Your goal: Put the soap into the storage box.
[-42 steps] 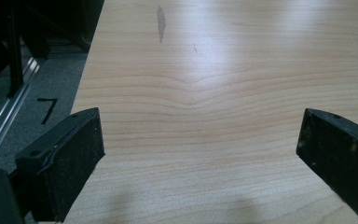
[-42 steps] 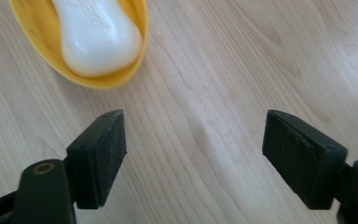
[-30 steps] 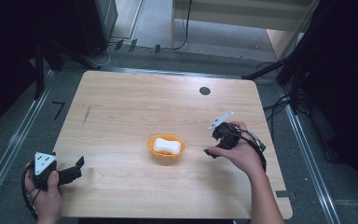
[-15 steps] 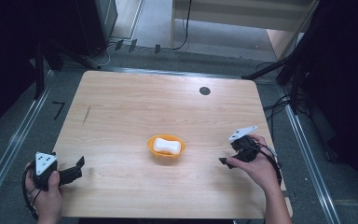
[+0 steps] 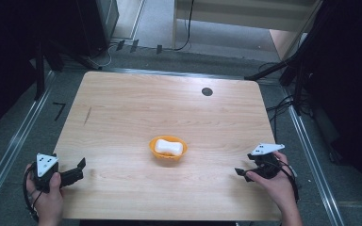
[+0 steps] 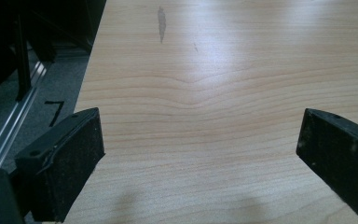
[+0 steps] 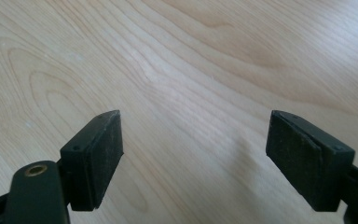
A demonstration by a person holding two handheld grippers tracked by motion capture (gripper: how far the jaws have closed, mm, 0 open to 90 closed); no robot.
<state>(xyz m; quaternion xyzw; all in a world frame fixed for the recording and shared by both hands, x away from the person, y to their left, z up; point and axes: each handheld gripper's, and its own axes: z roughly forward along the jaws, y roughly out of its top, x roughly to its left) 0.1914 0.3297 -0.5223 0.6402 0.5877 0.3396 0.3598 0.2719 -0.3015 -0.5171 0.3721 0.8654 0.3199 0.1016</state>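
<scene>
**High view.** Orange bowl (image 5: 153,149) on the wooden table (image 5: 169,103), with a white bar (image 5: 168,147), soap-like in shape, lying flat inside it and touching the bowl's floor. Left gripper (image 5: 78,170) well apart from the bowl, to its near left, jaws spread and empty, pointing roughly toward the bowl. Right gripper (image 5: 242,174) well apart from the bowl, to its near right, jaws likewise spread with nothing between them, also turned bowl-ward. Judged as a rest stance, with the bar seated in the bowl and neither claw engaged.

**Left gripper view.** Left gripper (image 6: 200,128) low over bare wood on the near-left side of the bowl; both black pads wide apart, only table (image 6: 205,70) grain between them. Dark streak (image 6: 161,18) in the wood farther off.

**Right gripper view.** Right gripper (image 7: 193,135) just above the table (image 7: 182,56) on the near-right side of the bowl; pads parted widely, holding nothing.

**For a clean next approach, as a judgement:** bring one claw in from above the bowl, not across its rim; keep the jaws wide until they straddle the bar's narrow waist; close gently, since the bar looks smooth and may slip. Steady the bowl's rim with the other claw if the bowl looks likely to slide on the slick wood.
</scene>
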